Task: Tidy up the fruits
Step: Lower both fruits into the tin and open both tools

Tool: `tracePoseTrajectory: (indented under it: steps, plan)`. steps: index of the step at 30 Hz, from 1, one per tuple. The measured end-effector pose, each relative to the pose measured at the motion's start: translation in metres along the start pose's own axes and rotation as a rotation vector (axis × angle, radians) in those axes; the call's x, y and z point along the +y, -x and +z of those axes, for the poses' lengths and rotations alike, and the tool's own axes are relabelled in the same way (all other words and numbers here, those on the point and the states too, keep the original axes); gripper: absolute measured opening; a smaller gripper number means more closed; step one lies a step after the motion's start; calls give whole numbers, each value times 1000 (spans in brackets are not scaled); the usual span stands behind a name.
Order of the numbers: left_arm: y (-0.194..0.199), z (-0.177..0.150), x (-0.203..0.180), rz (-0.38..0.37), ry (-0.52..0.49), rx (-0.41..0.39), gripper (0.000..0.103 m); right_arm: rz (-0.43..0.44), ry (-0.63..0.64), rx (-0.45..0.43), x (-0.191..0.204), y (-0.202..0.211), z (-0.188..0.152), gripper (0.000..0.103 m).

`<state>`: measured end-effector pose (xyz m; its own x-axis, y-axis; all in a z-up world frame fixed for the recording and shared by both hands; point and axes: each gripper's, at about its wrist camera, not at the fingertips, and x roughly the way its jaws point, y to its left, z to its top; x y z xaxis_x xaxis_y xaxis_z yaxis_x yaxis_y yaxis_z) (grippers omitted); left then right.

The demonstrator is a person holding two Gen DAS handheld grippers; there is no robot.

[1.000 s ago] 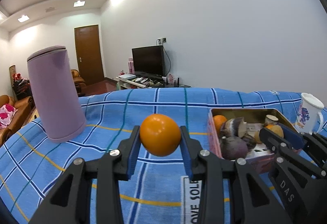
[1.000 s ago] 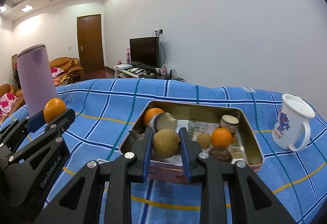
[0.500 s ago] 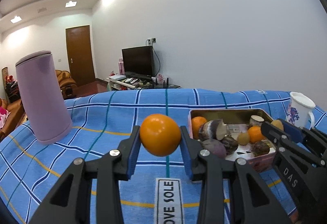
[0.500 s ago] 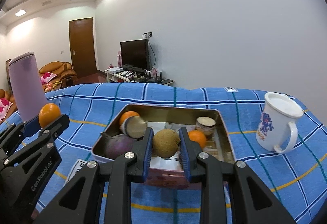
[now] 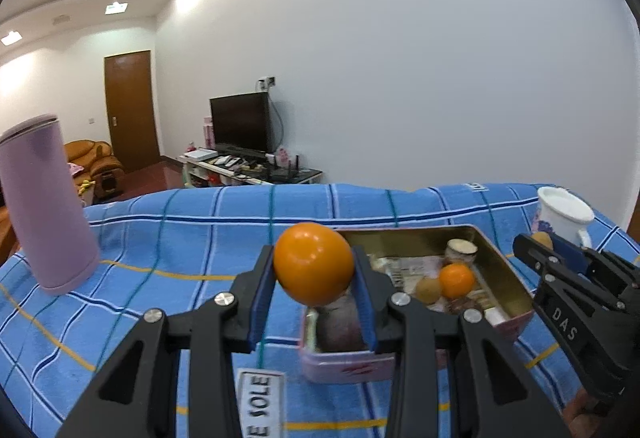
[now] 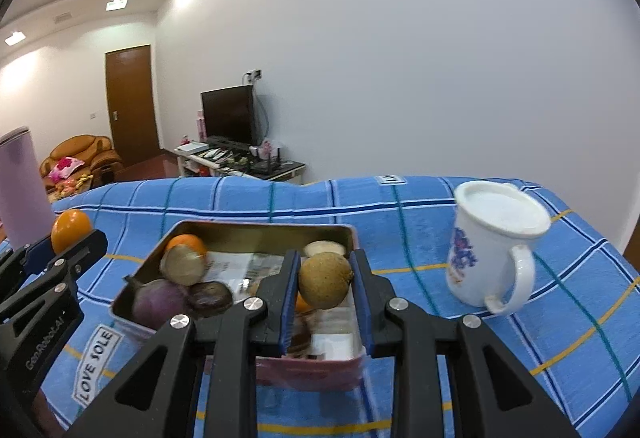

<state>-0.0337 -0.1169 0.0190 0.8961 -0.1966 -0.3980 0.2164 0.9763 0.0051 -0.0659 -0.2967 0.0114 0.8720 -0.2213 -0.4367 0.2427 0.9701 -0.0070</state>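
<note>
My left gripper [image 5: 314, 276] is shut on an orange [image 5: 313, 263] held in the air over the near left corner of the metal tin [image 5: 502, 270]. My right gripper [image 6: 325, 284] is shut on a brown round fruit [image 6: 325, 280] held above the tin's [image 6: 248, 230] near right part. The tin holds an orange [image 6: 187, 241], purple fruits [image 6: 158, 300], a cut pale fruit [image 6: 182, 265] and several small pieces. The right gripper [image 5: 540, 240] shows at the right edge of the left wrist view, and the left gripper [image 6: 72, 234] with its orange at the left edge of the right wrist view.
A tall lilac tumbler [image 5: 44, 202] stands at the left on the blue checked cloth [image 5: 180, 234]. A white lidded mug [image 6: 494, 242] with a blue print stands right of the tin. A "LOVE SOLE" label [image 6: 96, 366] lies near the tin's front. Behind are a television, door and sofa.
Both grippers have moved to the right with their fruits still held. The tin now lies under the left gripper, and the mug has come closer in the right wrist view.
</note>
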Motion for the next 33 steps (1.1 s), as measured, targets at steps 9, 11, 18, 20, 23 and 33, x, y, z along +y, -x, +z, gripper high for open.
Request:
tracePoseTrajectory:
  steps: [9, 11, 18, 20, 23, 33]
  plan:
    - [-17, 4, -28, -62, 4, 25, 39, 18, -32, -7, -16, -9, 7, 27]
    - [-20, 4, -33, -71, 0, 28, 39, 27, -23, -19, -15, -9, 9, 27]
    - [-31, 3, -43, -82, -7, 50, 39, 16, -12, -5, -14, -23, 12, 27]
    - [-33, 3, -44, -84, -11, 51, 39, 14, -8, -4, -13, -27, 14, 27]
    - [-36, 3, -49, -91, -23, 51, 39, 24, -6, 14, -11, -36, 15, 27]
    - [-49, 5, -49, -113, 2, 88, 39, 52, -1, 61, -11, -57, 17, 27]
